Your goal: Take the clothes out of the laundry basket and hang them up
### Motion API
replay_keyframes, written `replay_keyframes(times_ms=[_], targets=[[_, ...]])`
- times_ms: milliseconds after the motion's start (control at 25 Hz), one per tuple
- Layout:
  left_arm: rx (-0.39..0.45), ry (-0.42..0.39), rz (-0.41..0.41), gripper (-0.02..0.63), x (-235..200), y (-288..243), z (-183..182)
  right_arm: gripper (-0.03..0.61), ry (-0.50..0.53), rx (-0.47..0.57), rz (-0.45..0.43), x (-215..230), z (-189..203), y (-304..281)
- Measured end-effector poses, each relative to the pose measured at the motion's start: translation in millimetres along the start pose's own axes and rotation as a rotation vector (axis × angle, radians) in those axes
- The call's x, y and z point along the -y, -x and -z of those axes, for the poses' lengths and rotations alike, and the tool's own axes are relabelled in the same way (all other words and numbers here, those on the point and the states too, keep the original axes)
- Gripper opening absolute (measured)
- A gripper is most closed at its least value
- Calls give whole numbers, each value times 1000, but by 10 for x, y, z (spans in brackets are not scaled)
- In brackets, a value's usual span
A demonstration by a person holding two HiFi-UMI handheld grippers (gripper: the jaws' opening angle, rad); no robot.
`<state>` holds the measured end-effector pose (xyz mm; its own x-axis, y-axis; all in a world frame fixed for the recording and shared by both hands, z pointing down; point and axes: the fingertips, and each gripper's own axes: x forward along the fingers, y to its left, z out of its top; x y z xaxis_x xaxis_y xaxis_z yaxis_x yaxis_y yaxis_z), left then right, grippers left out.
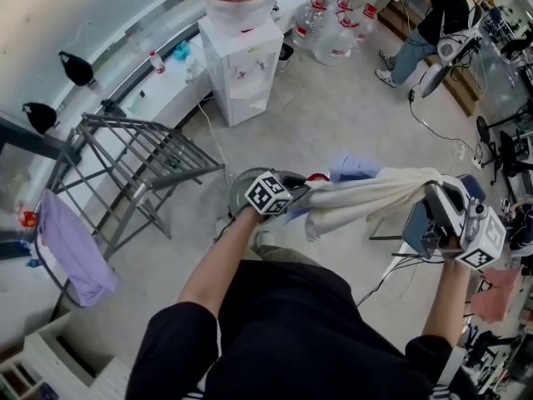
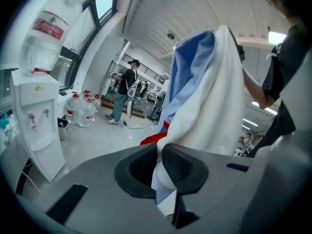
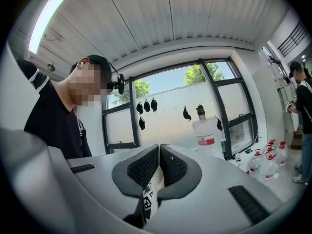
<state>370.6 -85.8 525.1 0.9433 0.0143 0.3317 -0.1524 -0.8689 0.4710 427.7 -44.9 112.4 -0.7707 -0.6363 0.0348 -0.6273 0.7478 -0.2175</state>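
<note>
garment (image 1: 366, 195), limp white-and-blue cloth, in the tight pinch of left claw (image 2: 160, 152) and right claw (image 3: 159, 152)

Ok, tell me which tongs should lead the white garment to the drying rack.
Left, probably. The left tongs grip the white garment on the side nearer the drying rack; the right tongs hold its far end.

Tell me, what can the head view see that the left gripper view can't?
Only the head view shows the grey drying rack and the purple cloth hanging on it. Only the left gripper view shows the left gripper's fingers pinched on the white cloth. Both show that cloth, the water dispenser and a person standing far off.
</note>
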Motion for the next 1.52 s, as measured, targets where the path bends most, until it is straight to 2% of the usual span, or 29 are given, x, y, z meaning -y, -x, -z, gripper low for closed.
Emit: replay_keyframes(times_ms=[80,200,440,600,760,880,1000,1160,1280,1360,1520], targets=[[96,68,-20,20,6,254,-87,3,-29,10,31,133,105,131],[301,157,-65,15,21,795,-340,3,-81,-3,61,338,370,289],[602,113,-315,14,193,1947,-864,3,-196,12,50,644,966,439],[790,44,-484,14,464,2740,-1322,3,-240,18,-41,649,1353,342],[938,-37,-609,14,839,3428,-1694,3,-255,-6,-236,324,1756,135],[1010,-93,-653,14,1077,3845,-1905,3,-305,-35,-369,23,2134,-134],[1076,-108,-643,14,1270,4206,-1996,5,-353,-64,-485,-366,2533,-496],[1098,-148,-671,14,1457,4580,-1949,11,-290,-214,-665,-979,3114,-919],[1066,-146,-722,14,1517,4831,-1804,147,-249,-382,-793,-1268,3495,-1049],[1053,-134,-726,14,1547,4981,-1719,170,-228,-448,-818,-1297,3613,-1107],[1077,-136,-721,14,1691,5259,-1577,206,-161,-573,-808,-1073,3807,-1255]])
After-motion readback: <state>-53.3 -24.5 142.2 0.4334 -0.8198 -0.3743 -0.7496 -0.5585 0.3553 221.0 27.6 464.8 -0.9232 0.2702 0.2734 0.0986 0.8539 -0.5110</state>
